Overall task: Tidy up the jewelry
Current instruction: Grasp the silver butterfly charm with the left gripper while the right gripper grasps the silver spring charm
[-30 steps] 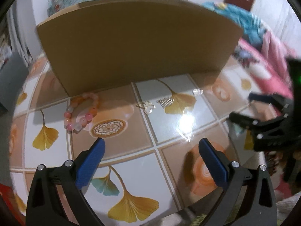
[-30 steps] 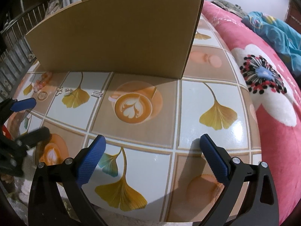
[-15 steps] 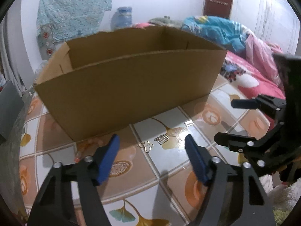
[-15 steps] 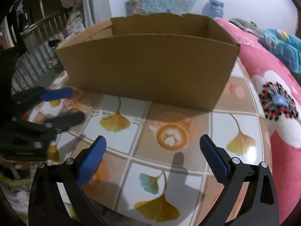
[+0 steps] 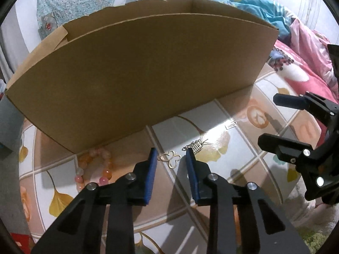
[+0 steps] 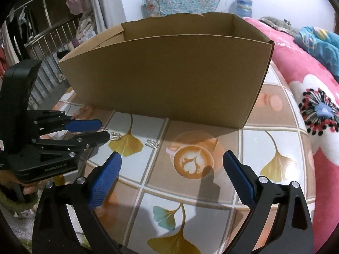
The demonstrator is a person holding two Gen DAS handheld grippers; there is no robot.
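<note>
A gold butterfly piece (image 5: 172,158) lies on the patterned table in front of a brown cardboard box (image 5: 144,80). My left gripper (image 5: 171,156) is narrowly open, its blue fingertips on either side of the butterfly, not closed on it. A small silver comb-like piece (image 5: 196,146) and a tiny silver clip (image 5: 231,124) lie to its right. A pink and orange bead bracelet (image 5: 95,167) lies to the left. My right gripper (image 6: 171,158) is wide open and empty above the table; the clip (image 6: 152,144) and box (image 6: 169,78) show in its view.
The table (image 6: 275,139) has a tile print with ginkgo leaves and coffee cups. A pink flowered bed cover (image 6: 317,110) lies to the right. A metal railing (image 6: 48,42) stands at far left. The left gripper (image 6: 93,131) shows in the right wrist view.
My left gripper has come down and forward to the butterfly piece and its jaws have narrowed from wide open. The right gripper has stayed wide open and shifted slightly.
</note>
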